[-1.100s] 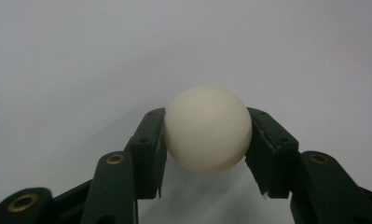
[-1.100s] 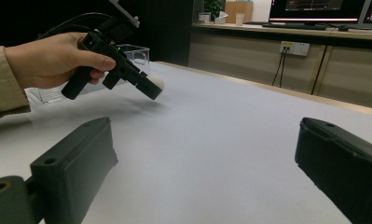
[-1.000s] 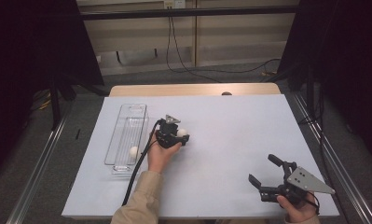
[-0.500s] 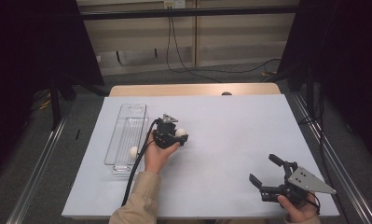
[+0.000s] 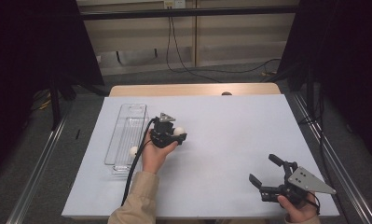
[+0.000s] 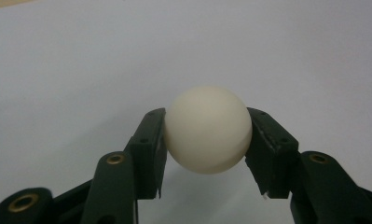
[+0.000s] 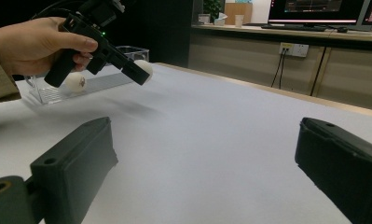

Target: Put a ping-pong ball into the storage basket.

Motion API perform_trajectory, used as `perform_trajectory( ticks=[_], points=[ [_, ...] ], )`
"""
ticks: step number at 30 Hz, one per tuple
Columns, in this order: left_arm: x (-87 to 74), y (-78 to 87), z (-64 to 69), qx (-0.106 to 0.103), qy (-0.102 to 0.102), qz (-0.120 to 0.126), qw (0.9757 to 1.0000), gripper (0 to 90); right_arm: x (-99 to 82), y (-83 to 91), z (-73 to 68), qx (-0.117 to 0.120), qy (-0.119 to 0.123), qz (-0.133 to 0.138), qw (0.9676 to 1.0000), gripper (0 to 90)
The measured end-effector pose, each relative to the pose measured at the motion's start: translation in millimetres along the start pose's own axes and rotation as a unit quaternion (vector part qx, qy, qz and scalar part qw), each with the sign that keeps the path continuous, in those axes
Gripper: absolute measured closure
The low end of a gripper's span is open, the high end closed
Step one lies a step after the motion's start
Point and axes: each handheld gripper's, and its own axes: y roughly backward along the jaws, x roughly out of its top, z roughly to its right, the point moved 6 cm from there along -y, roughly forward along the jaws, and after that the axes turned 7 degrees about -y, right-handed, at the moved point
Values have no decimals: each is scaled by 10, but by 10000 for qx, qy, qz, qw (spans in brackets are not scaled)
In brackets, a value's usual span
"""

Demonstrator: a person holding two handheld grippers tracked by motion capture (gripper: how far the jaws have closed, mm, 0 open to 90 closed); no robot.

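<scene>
My left gripper (image 5: 178, 134) is shut on a white ball (image 6: 208, 129), its two black pads pressing the ball's sides above the white table sheet. In the right gripper view the same ball (image 7: 143, 68) hangs in that gripper above the table, beside a clear tray. A second white ball (image 5: 134, 150) lies in the clear plastic tray (image 5: 125, 116), just left of the left hand. My right gripper (image 5: 265, 171) stands open and empty near the table's front right corner, jaws wide apart.
The white sheet (image 5: 230, 126) covers the tabletop, with a wooden strip (image 5: 193, 89) along its far edge. A black cable (image 5: 134, 170) trails from the left gripper toward the front. Metal rails run along both sides of the table.
The left hand with the ball has shifted slightly toward the tray. The right gripper has stayed still.
</scene>
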Motion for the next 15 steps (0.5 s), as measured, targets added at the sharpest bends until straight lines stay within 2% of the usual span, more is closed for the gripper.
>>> perform_trajectory(
  ticks=[3,15],
  points=[
    [13,23,-1,16,40,67,10000,510,1,-1,2,-7,-2,2,10000,38],
    [21,112,-26,9,-12,71,10000,510,3,2,-1,-7,8,2,10000,37]
  ],
)
